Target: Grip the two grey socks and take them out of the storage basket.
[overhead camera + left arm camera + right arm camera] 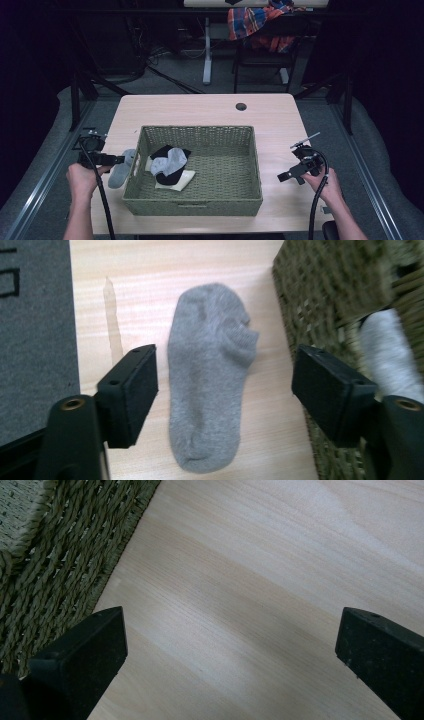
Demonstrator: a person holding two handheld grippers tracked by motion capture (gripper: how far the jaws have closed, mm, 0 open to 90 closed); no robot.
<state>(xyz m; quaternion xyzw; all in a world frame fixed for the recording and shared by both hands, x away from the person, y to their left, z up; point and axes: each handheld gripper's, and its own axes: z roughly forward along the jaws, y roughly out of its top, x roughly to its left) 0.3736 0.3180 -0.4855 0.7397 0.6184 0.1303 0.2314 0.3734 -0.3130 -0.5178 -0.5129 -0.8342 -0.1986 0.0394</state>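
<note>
A grey ankle sock (121, 168) lies flat on the wooden table just left of a woven basket (196, 204). My left gripper (116, 160) hovers over it, open, its jaws straddling the grey sock (210, 375) without touching it. Inside the basket lie a grey sock (171, 160), a black sock (170, 177) and a cream one (181, 181), piled at the left. A white sock end (387, 352) hangs over the basket's wall (330, 295). My right gripper (289, 174) is open over bare table (260, 595), right of the basket's wall (60, 565).
The table (210, 107) has a cable hole (241, 106) near its far edge. Beyond it stand a chair with a plaid cloth (255, 22) and desk legs (207, 50). Grey floor (35, 325) shows past the table's left edge.
</note>
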